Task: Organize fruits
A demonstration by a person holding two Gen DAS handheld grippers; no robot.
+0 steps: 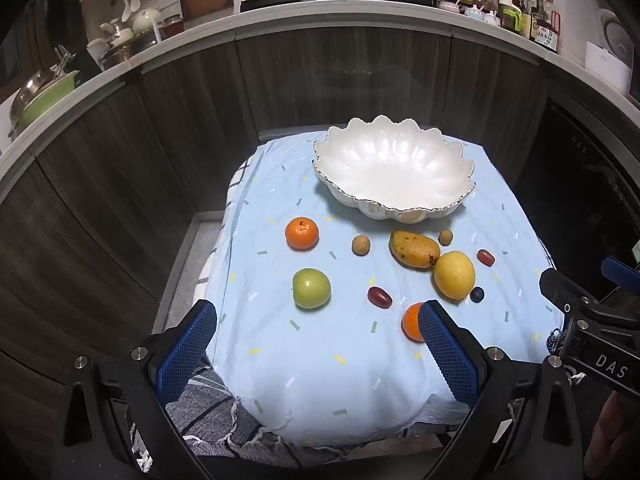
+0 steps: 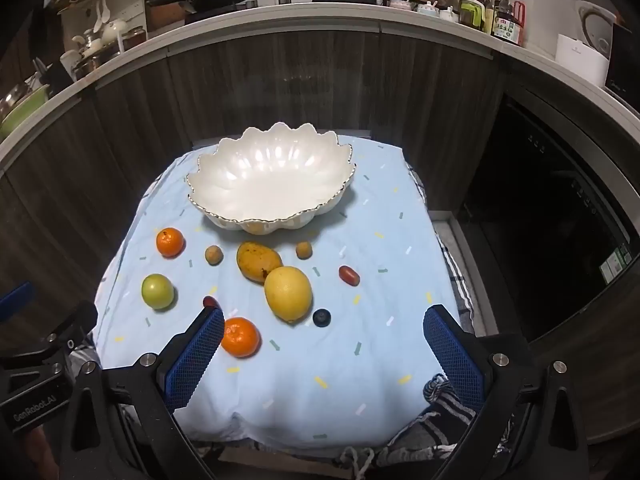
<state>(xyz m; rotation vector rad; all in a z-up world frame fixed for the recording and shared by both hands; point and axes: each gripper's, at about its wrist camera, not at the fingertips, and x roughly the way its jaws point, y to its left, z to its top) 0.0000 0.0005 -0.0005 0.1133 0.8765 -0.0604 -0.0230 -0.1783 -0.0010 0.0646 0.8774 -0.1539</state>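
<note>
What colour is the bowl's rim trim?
Gold, edging the scalloped white bowl. It shows best in the right wrist view.

Hidden, cropped and unreadable parts

In the left wrist view, the left tool's (image 1: pixel 318 320) right finger (image 1: pixel 448 356) covers the right half of the near orange (image 1: pixel 411 322), and both tool bodies run off the bottom edge. The right tool (image 1: pixel 592 320) is cut by the right edge, so its jaws cannot be seen there. In the right wrist view, the right tool's (image 2: pixel 324 324) left finger (image 2: pixel 196 356) hides most of a dark red grape (image 2: pixel 209 301); the lemon (image 2: pixel 288 294) overlaps the mango's (image 2: pixel 256 260) lower right end. The bowl (image 2: pixel 224 160) hides the cloth (image 2: pixel 320 380) behind it. Bottle labels (image 2: pixel 507 28) on the kitchen shelf are too small to read.
</note>
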